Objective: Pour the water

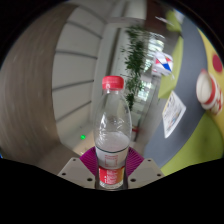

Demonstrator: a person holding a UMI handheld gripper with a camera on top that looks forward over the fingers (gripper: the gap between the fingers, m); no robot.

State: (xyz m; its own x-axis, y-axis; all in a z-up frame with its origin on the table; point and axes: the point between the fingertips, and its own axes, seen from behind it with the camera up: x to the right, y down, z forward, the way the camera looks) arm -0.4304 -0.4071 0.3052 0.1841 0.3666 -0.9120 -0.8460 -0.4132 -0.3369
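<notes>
A clear plastic water bottle with a red cap [114, 135] is clamped upright between the gripper [112, 172] pads. Its base is hidden. Beyond the bottle, a blurred leafy green plant [136, 62] is seen.

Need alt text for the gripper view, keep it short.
A clear plastic water bottle with a red cap and red label band stands upright, clamped between the gripper's two pink-padded fingers and lifted, the view tilted. Beyond it are a clear empty glass, a white sheet of paper and a red-and-white cup on a yellow-green surface.
</notes>
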